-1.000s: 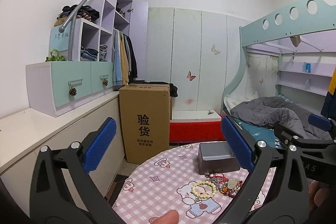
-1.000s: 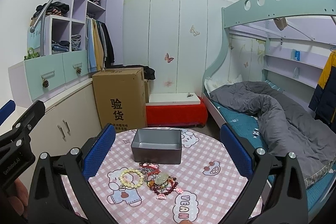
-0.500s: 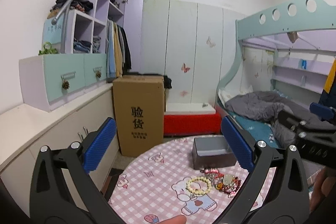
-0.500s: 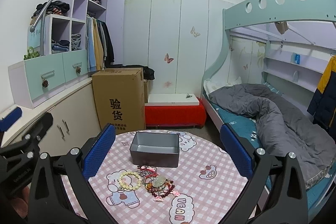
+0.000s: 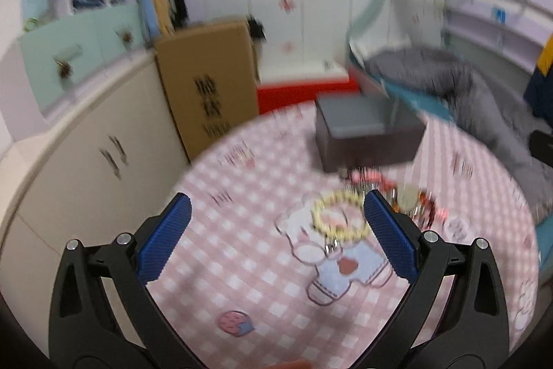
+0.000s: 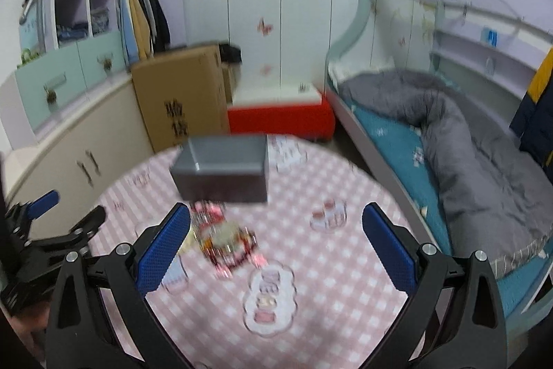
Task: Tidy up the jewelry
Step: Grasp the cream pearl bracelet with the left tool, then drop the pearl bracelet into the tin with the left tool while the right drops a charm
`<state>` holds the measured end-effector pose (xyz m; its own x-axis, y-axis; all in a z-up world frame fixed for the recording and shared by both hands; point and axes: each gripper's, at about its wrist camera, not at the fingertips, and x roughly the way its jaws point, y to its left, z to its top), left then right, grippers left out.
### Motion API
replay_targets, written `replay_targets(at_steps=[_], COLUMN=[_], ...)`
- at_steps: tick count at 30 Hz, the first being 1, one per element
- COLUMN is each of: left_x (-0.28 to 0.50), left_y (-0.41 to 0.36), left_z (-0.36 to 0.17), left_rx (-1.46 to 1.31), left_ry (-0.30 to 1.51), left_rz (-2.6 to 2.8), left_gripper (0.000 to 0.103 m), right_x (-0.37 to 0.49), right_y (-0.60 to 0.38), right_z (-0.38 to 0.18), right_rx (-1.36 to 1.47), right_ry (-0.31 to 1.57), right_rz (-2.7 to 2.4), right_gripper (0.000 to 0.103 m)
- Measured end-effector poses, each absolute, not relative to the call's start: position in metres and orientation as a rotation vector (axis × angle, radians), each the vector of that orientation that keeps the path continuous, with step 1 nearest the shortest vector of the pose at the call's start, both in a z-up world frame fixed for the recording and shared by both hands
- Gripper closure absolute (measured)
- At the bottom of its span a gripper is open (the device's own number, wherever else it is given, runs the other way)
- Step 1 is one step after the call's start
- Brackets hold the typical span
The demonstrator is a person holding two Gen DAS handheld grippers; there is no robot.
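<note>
A grey open box (image 5: 366, 134) (image 6: 223, 170) stands on the round pink checked table (image 5: 262, 251) (image 6: 328, 265). In front of it lies a tangle of red and gold jewelry (image 5: 411, 201) (image 6: 226, 239), with a cream bead bracelet (image 5: 337, 218) beside it, partly hidden by my left gripper's right finger. My left gripper (image 5: 276, 239) hovers open over the table, left of the bracelet. My right gripper (image 6: 276, 239) is open too, with the jewelry pile by its left finger. The left gripper (image 6: 52, 230) also shows at the right wrist view's left edge. Both views are blurred.
A tall cardboard carton (image 5: 207, 89) (image 6: 179, 99) stands on the floor behind the table, beside white cabinets (image 5: 86, 154). A red bench (image 6: 280, 116) sits at the back. A bunk bed with a grey duvet (image 6: 466, 154) lies to the right.
Both grippers have tipped down and moved closer to the table, so the box and jewelry look larger. Both stay open and hold nothing.
</note>
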<state>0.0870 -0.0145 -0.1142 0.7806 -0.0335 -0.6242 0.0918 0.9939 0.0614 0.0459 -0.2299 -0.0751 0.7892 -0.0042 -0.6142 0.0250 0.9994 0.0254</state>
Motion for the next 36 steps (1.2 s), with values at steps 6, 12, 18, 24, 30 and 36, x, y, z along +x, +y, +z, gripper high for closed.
replay_targets(at_steps=[6, 12, 18, 24, 30, 36], left_x=[0.13, 0.167, 0.174, 0.178, 0.159, 0.132], left_y=[-0.011, -0.018, -0.026, -0.016, 0.01, 0.034], left_z=[-0.15, -0.178, -0.186, -0.172, -0.146, -0.128], left_rx=[0.038, 0.114, 0.108, -0.019, -0.1, -0.14], left_ry=[0.801, 0.913, 0.969, 0.983, 0.91, 0.871], left_rz=[-0.059, -0.062, -0.196, -0.342, -0.354, -0.343], left_gripper=[0.006, 0.007, 0.058, 0.094, 0.094, 0.094], right_x=[0.046, 0.052, 0.06, 0.063, 0.069, 0.086], right_y=[-0.236, -0.225, -0.212, -0.195, -0.173, -0.129], right_z=[-0.102, -0.117, -0.124, -0.129, -0.134, -0.144], right_rx=[0.049, 0.035, 0.025, 0.009, 0.023, 0.005], right_ry=[0.759, 0.827, 0.856, 0.874, 0.879, 0.891], right_rz=[-0.018, 0.02, 0.049, 0.108, 0.225, 0.404], right_gripper=[0.007, 0.007, 0.007, 0.007, 0.007, 0.007])
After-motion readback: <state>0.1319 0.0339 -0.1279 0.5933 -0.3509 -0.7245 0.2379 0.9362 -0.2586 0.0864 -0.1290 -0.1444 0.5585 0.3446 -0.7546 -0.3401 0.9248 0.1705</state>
